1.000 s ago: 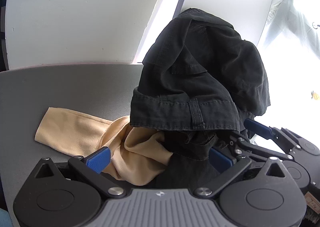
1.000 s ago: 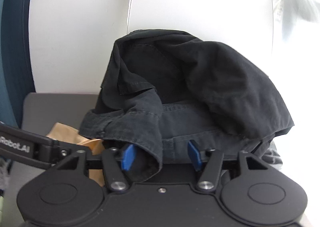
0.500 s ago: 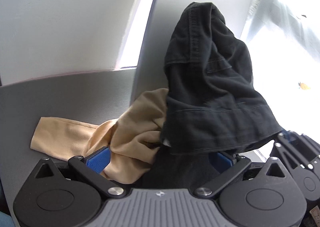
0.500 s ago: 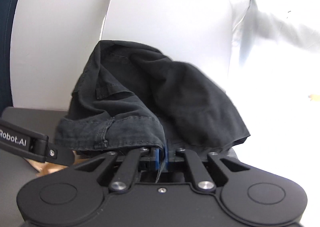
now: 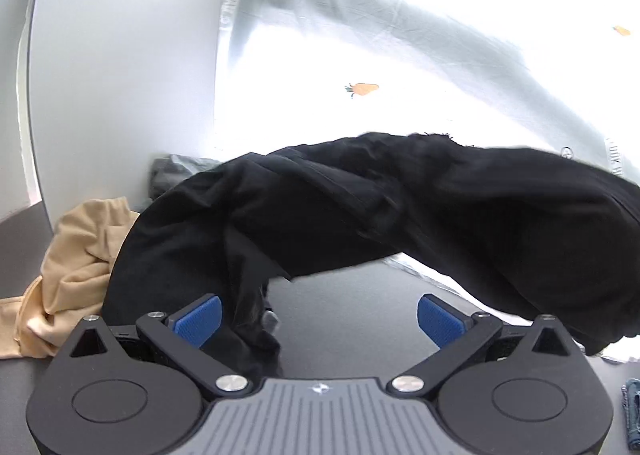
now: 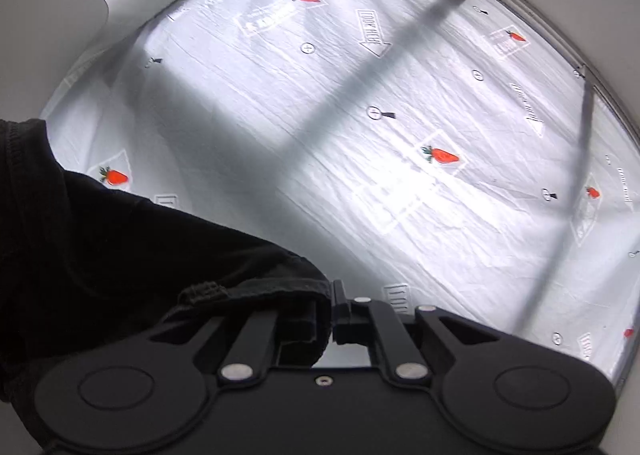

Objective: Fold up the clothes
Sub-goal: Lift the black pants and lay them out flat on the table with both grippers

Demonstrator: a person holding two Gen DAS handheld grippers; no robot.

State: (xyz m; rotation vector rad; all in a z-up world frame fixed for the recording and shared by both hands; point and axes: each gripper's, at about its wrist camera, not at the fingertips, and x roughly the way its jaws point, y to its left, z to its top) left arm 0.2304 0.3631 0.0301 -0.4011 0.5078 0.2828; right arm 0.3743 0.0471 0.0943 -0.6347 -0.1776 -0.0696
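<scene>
A black garment (image 5: 400,207), trousers or shorts with a waistband, hangs stretched in the air across the left wrist view, its lower end drooping between my left gripper's fingers. My left gripper (image 5: 318,317) is open, blue pads wide apart, over a dark grey surface (image 5: 344,319). My right gripper (image 6: 330,319) is shut on the black garment's edge (image 6: 256,287), which trails off to the left over the bed.
A tan garment (image 5: 76,255) lies crumpled at the left on the grey surface. A white bedsheet with carrot prints (image 6: 400,115) fills the right wrist view and the background of the left wrist view (image 5: 400,67). A blue fabric scrap (image 5: 632,411) shows at the right edge.
My right gripper shut on the black garment and swung it right, out over the bed. The garment left the pile and now hangs stretched. My left gripper stays open.
</scene>
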